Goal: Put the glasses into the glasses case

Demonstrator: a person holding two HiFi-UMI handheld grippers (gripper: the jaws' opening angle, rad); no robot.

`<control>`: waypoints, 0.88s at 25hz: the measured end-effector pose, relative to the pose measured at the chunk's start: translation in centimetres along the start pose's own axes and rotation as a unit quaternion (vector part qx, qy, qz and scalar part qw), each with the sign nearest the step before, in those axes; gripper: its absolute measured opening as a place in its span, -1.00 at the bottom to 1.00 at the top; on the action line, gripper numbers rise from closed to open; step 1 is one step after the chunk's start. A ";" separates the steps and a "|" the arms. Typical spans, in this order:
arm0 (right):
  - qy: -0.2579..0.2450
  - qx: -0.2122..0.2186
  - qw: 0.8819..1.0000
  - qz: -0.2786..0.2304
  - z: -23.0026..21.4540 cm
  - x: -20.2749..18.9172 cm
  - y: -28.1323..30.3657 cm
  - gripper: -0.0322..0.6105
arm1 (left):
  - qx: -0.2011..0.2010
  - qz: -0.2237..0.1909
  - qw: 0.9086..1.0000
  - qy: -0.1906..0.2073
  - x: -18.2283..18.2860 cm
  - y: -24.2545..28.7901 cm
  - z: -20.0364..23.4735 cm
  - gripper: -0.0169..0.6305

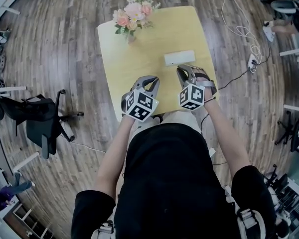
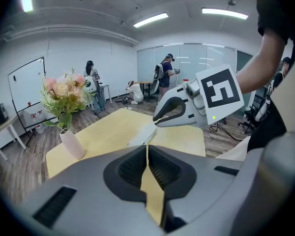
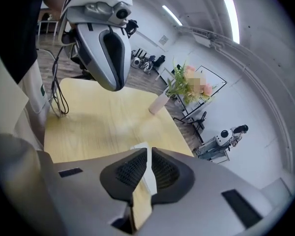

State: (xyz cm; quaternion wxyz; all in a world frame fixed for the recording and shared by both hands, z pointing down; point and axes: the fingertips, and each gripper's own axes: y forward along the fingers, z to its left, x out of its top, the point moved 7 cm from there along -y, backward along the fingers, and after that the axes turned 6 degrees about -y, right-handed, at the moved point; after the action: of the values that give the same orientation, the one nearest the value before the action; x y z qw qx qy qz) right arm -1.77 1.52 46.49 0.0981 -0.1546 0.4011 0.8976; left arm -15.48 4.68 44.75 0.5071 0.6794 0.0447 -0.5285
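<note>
Job looks done, we reckon: white rectangular case [image 1: 179, 58] closed, no glasses out; left gripper [image 2: 146, 152] and right gripper [image 3: 149, 162] jaws pressed together, empty.

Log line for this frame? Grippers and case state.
left gripper: shut, empty | right gripper: shut, empty | glasses case: on table, looks closed, not gripped | glasses: not in view

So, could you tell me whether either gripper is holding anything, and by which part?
Nothing is held: the left gripper and the right gripper are both shut and empty; the white case lies on the table.
</note>
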 end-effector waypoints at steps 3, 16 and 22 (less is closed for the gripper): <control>0.023 -0.020 0.999 -0.015 -0.8 1.1 -1.9 -0.80 | -0.004 -0.026 1.000 -0.014 1.0 -0.7 0.3 -0.85; 0.257 -0.110 0.956 -0.088 -5.2 1.6 -10.0 -0.85 | -0.001 -0.111 0.994 -0.020 5.7 -4.2 0.9 -0.85; 0.384 -0.129 0.904 -0.135 -6.3 0.3 -12.9 -0.85 | -0.006 -0.145 0.989 -0.037 7.1 -5.9 1.2 -0.85</control>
State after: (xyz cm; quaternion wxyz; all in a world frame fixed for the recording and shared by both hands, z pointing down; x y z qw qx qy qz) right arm 3.09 5.25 33.53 0.0357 -0.5509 0.2640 0.7909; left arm -16.68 3.28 35.59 0.4306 0.6428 0.1270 -0.6207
